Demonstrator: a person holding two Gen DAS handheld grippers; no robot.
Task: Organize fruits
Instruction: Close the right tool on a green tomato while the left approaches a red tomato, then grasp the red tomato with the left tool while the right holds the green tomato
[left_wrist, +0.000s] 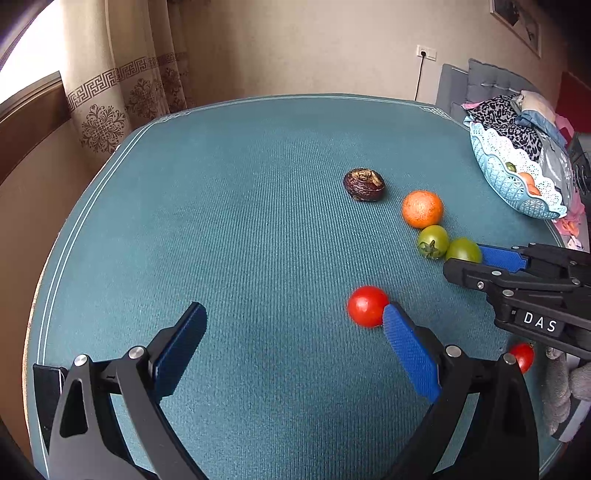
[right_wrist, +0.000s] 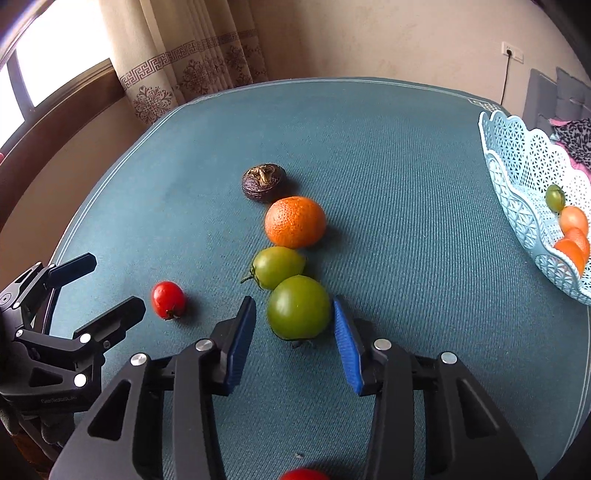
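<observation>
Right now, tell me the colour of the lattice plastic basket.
Light blue lattice plastic basket, clearest in the right wrist view.

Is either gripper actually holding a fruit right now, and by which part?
Nothing is held. The right gripper is open, its pads flanking the nearer green tomato without touching it. The left gripper is open too, with nothing between its pads.

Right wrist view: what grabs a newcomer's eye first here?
The right gripper, jaws open around a green tomato but not yet touching it. Beyond it, a second green tomato, an orange and a dark wrinkled fruit run away across the teal table. A pale blue basket sits at the right edge.
</observation>
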